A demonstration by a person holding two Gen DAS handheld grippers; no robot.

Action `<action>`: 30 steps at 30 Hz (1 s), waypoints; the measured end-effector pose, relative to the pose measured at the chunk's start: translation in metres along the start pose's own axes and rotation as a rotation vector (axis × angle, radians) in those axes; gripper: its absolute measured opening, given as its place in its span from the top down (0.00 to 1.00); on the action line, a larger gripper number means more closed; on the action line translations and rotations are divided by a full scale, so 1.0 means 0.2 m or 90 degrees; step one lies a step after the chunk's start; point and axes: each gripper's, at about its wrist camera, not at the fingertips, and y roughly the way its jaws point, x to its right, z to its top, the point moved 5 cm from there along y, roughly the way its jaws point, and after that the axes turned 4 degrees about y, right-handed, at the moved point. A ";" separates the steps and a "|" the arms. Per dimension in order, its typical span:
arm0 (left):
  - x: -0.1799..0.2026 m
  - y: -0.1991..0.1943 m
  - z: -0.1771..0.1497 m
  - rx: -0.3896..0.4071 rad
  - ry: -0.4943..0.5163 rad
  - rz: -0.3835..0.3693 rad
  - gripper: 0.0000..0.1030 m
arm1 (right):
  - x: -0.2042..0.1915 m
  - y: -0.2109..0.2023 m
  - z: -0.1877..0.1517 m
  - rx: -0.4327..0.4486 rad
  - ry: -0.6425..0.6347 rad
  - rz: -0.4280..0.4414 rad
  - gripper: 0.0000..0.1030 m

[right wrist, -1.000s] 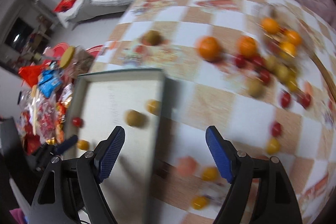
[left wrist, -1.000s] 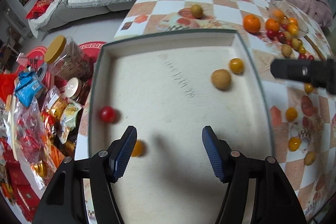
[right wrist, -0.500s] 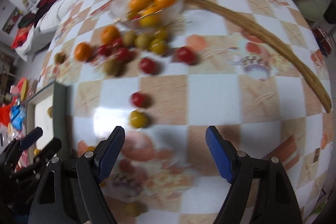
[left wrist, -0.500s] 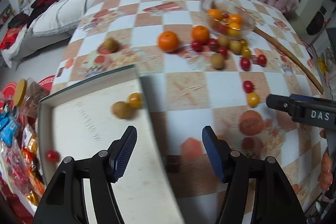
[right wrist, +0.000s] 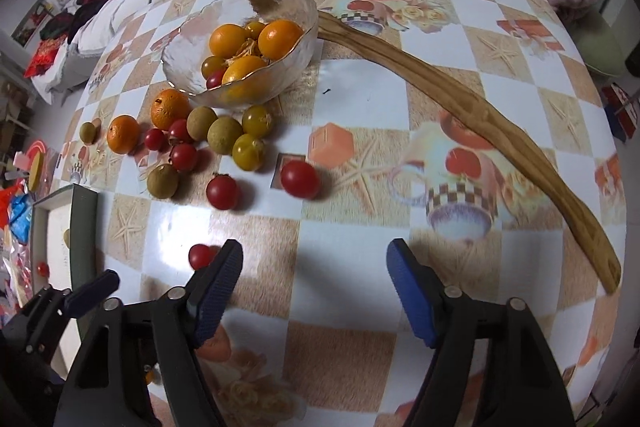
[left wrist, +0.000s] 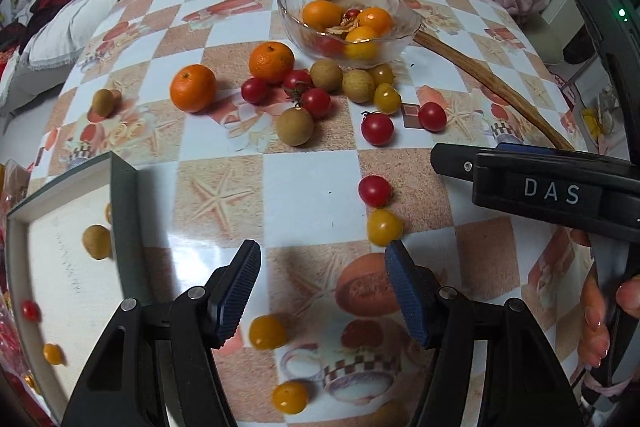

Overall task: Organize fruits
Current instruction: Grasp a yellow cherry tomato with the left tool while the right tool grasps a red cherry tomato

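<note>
A: Left wrist view. Report the gripper condition.

B: The left gripper (left wrist: 322, 281) points steeply down over the checkered table (left wrist: 304, 187). Its fingers (left wrist: 238, 287) are spread, with only bare tabletop between them. A yellow cherry tomato (left wrist: 384, 227) sits just beyond the right finger tip, and a red cherry tomato (left wrist: 374, 190) lies directly behind it.

A: Location of the fruit?

B: Most of it is clustered near the glass bowl (left wrist: 288, 3) at the far side: two mandarins (left wrist: 192, 87), several red tomatoes, brown longans (left wrist: 295, 126) and yellow tomatoes. The bowl holds more orange and yellow fruit. The tray (left wrist: 124, 211) at the left edge contains a longan, a red tomato and a small orange one. Two yellow tomatoes (left wrist: 267, 331) lie on the table close under the gripper.

A: Anything else in that view?

B: The right gripper (left wrist: 536, 187) enters from the right, marked "DAS", with a person's fingers visible below it.

A: Right wrist view.

B: The right gripper (right wrist: 314, 287) also aims down at the table. Its jaws are closing, yet the fingers (right wrist: 218, 291) remain apart with nothing between them. A red tomato (right wrist: 201, 255) sits partly hidden behind the left finger. A larger red tomato (right wrist: 300, 179) lies ahead, clear of the jaws. A long wooden stick (right wrist: 460, 99) curves from the bowl (right wrist: 188, 59) toward the right edge.
</note>
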 end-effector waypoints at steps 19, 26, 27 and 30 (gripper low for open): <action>0.17 0.14 0.06 -0.012 0.010 0.019 0.36 | -0.05 0.11 0.15 0.010 -0.073 0.007 0.55; 0.16 0.13 0.08 -0.005 0.001 0.031 0.67 | 0.02 0.09 0.14 0.004 -0.043 0.027 0.77; 0.15 0.13 0.09 -0.004 0.001 0.028 0.75 | 0.03 0.08 0.14 0.003 -0.036 0.029 0.77; 0.12 0.12 0.08 -0.004 -0.009 0.001 0.77 | 0.07 0.06 0.11 -0.001 -0.018 0.032 0.77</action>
